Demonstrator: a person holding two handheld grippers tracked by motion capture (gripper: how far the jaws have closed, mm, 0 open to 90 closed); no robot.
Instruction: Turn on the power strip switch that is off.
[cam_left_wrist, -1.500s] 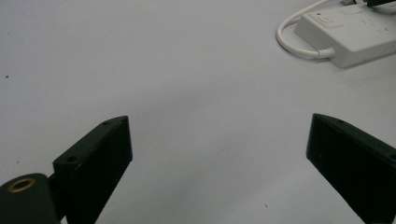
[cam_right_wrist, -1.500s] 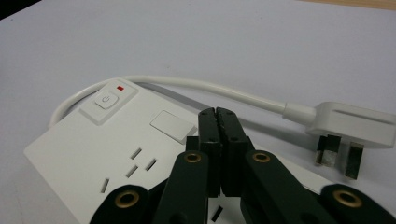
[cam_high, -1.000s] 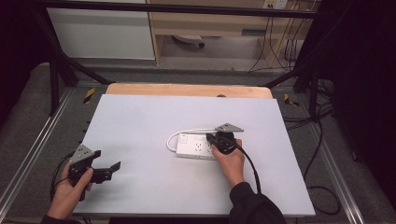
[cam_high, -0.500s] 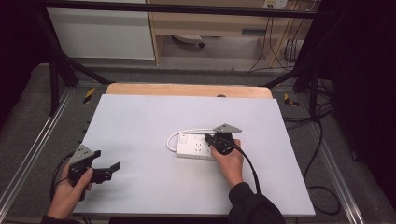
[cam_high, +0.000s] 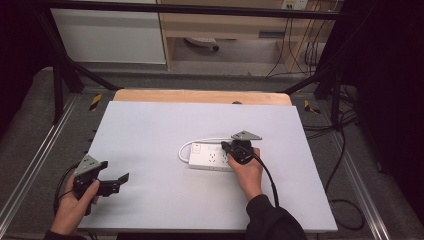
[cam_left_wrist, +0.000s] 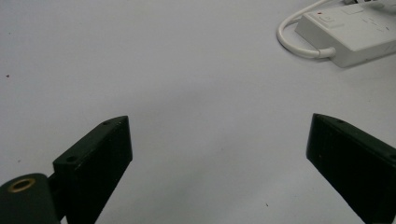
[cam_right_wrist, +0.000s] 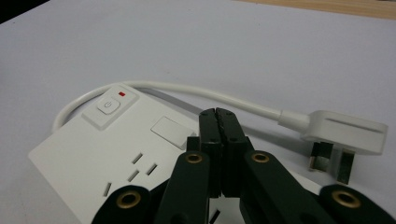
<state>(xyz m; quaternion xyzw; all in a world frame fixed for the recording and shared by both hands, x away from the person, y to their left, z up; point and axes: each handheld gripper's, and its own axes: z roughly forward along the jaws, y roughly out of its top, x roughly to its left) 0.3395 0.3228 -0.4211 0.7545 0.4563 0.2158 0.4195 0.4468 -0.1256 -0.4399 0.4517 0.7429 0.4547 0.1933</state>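
Nothing moved: power strip (cam_right_wrist: 112, 154) under right tool (cam_right_wrist: 218, 114).

High view looks down from above; both gripper views closely share the power strip (cam_left_wrist: 355, 30).

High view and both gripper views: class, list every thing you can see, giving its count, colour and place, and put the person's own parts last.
Table mat: one, pale grey-white, covering the tabletop.
Wooden board: one, light brown, along the mat's far edge.
Power strip: one, white with a small red light, right of the mat's centre.
Cable: one, white, looping from the strip's end behind it.
Plug: one, white, lying on the mat beyond the strip.
Cabinet: one, white, on the floor behind the table.
Left claw: one, black, open, at the mat's near left edge.
Right claw: one, black, shut, over the power strip.
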